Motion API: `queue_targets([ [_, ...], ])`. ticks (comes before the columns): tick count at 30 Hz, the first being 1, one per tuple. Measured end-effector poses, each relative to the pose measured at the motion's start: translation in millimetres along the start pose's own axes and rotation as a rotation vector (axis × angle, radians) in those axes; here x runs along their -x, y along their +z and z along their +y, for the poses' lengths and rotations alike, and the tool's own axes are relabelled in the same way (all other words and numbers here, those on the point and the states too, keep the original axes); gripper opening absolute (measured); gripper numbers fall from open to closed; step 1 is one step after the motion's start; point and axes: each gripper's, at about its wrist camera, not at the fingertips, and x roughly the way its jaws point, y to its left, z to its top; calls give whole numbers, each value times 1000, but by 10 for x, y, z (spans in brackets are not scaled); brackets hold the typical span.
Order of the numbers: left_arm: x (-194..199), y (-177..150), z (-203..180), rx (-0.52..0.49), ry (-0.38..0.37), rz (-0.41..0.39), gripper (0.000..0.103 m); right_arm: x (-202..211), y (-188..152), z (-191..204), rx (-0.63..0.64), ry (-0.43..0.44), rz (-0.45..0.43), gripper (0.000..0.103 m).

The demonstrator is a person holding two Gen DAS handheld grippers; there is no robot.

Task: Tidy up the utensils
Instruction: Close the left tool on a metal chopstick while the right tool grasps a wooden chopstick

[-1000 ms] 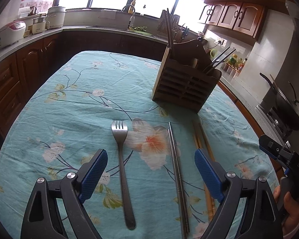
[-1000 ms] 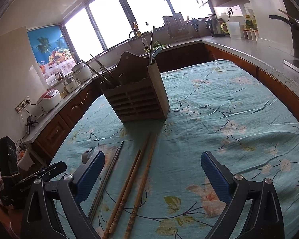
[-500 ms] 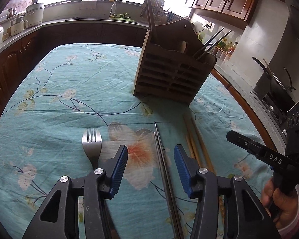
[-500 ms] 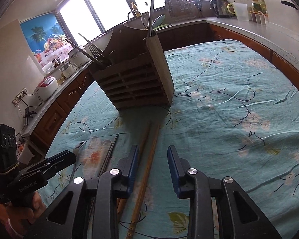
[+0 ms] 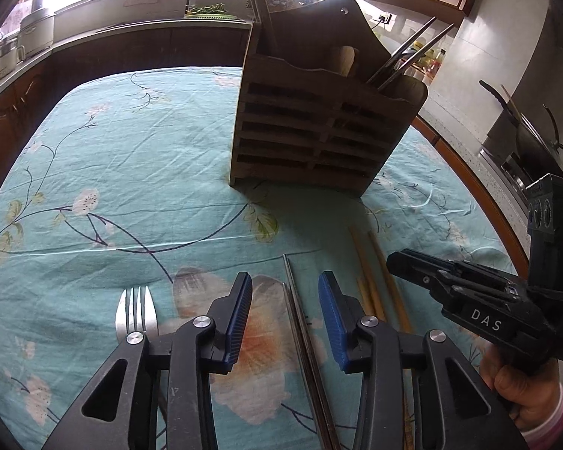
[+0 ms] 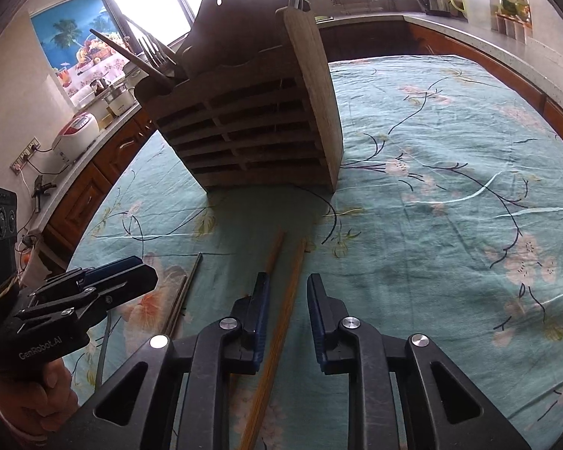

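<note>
Two hand-held grippers hang low over the surface, each one straddling a different set of chopsticks. The left hand-held gripper (image 5: 284,320) has its blue pads apart, with the metal chopsticks (image 5: 300,322) lying on the cloth in the gap, touching neither pad. The right hand-held gripper (image 6: 286,309) is also apart, though narrower, and one of the wooden chopsticks (image 6: 281,322) runs up between its pads; its partner lies just to the left, partly under the left pad.

That is where I see the first risk: if the right one closes as it stands, it looks likely to catch only one wooden stick and leave or flick the other. The metal pair is thin and flat against the tablecloth (image 5: 131,172), so the left pads could slide over them or pinch cloth as well.

A fork (image 5: 137,313) lies just left of the left tool and could be nudged. The two tools are also near each other, so a sideways move may knock them together.

Farther back stands the wooden holder (image 6: 259,131), already carrying utensils that lean out at angles. Long sticks brought in tilted could strike those handles or the rim, and a hard push might shift the holder on the cloth.
</note>
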Motion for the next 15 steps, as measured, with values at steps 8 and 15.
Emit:
queue_targets([
  [8,-354,149,-151,-73,31,85,23,-113,80,-72,22,-32,25,10],
  [15,-580,199,-297,-150,81,115,14,-152,121,-53,79,-44,37,10],
])
